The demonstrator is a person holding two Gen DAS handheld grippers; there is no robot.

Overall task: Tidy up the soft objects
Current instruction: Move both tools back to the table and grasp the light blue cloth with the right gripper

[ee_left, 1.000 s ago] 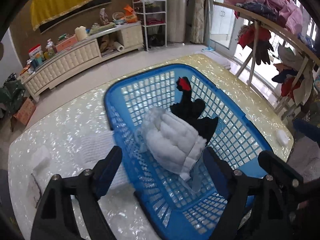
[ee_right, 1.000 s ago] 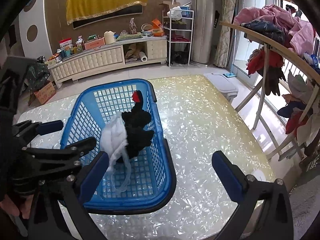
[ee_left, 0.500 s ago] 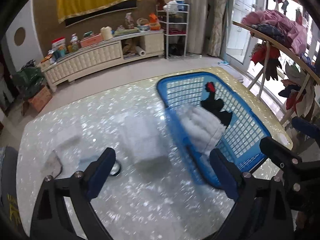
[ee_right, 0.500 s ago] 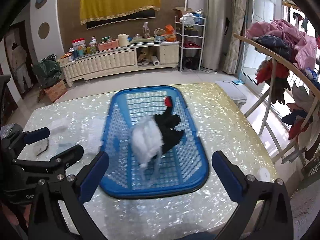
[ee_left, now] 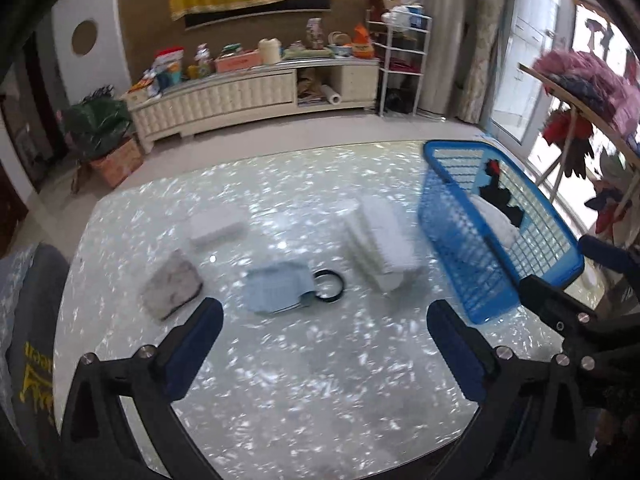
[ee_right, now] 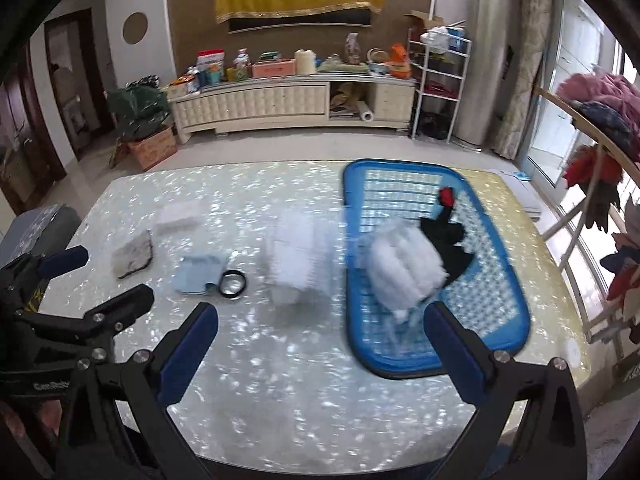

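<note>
Left wrist view: hand-held gripper (ee_left: 324, 320), jaws just opened wide and empty, below light-blue cloth (ee_left: 276, 290).

A glossy, pearl-flecked counter (ee_right: 304, 392) carried a blue basket (ee_right: 504, 320) at its right side and a ribbed white pad (ee_right: 298, 256) just beside it. Leftward lay a black ring (ee_right: 232, 280) touching a pale blue cloth (ee_right: 199, 274), then a grey rag (ee_right: 133, 255) and a small white pad (ee_right: 178, 216).
</note>
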